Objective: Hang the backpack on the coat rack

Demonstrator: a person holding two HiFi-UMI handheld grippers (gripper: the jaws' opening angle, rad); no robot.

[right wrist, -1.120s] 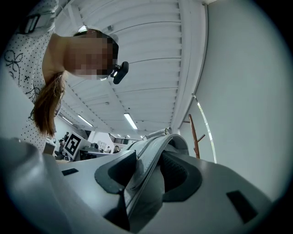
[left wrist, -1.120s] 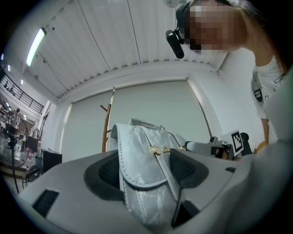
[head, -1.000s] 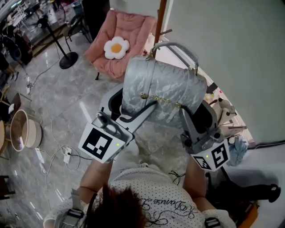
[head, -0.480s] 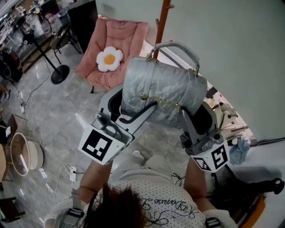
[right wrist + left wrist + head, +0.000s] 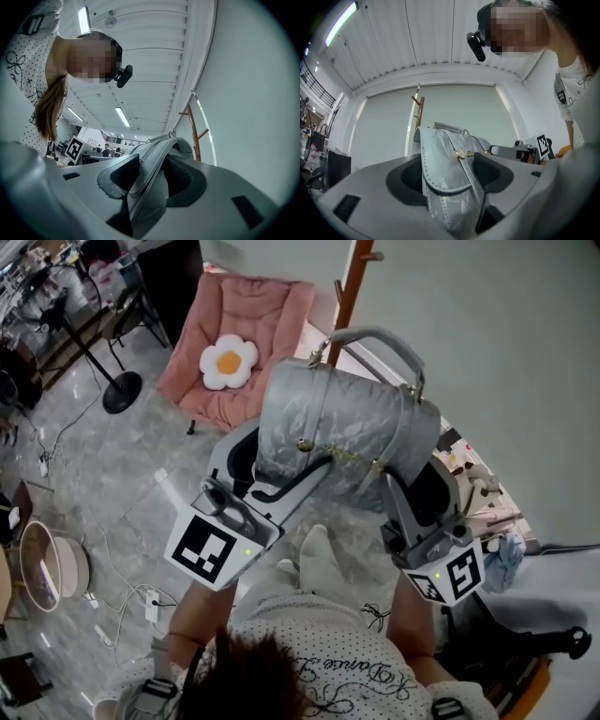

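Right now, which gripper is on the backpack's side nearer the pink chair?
The left gripper, shut on the backpack; the right gripper holds the opposite end.

Coat rack [image 5: 352, 287]: just a bit of pole shows past the grippers; top cut off, bottom behind the backpack [image 5: 347, 423].
Left gripper [image 5: 450, 174] tips: hidden under the backpack from above.
Right gripper [image 5: 150, 177] tips: hidden the same way.
Small things [image 5: 473, 474] right of it: too tiny to tell.
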